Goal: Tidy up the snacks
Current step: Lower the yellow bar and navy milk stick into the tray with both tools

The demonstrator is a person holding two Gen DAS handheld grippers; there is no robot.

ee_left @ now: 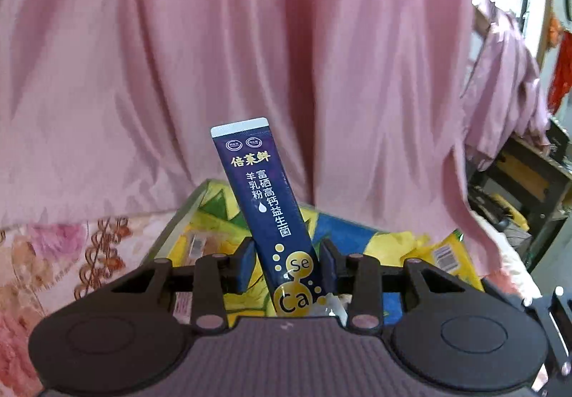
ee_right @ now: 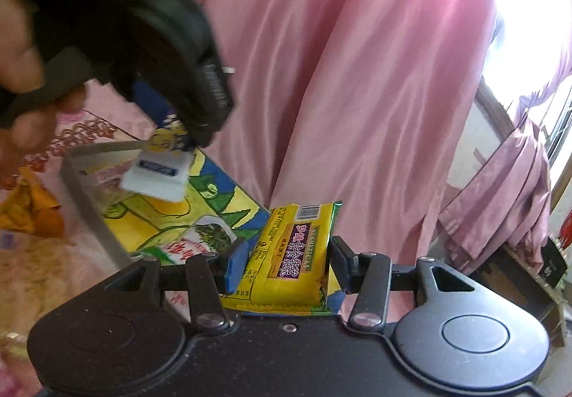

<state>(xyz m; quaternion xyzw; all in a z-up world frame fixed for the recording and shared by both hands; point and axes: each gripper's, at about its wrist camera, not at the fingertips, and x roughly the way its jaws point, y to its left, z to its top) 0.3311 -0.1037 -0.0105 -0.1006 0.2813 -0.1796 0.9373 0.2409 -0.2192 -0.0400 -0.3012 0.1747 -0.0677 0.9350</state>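
Snacks: dark blue stick packet (ee_left: 271, 218) pinched upright in left tool (ee_left: 289, 266) over the box (ee_left: 178, 218), its white end (ee_right: 153, 179) and the holding hand (ee_right: 21, 50) visible only from the right wrist, where right tool (ee_right: 286, 263) clamps a yellow packet (ee_right: 293, 254) beside that box (ee_right: 82, 196).

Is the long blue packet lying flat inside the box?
No. The blue packet stands nearly upright between the left gripper fingers, above the box.

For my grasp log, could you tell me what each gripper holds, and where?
Left gripper pinches the navy sachet near its lower end; right gripper holds the yellow snack packet across its sides.
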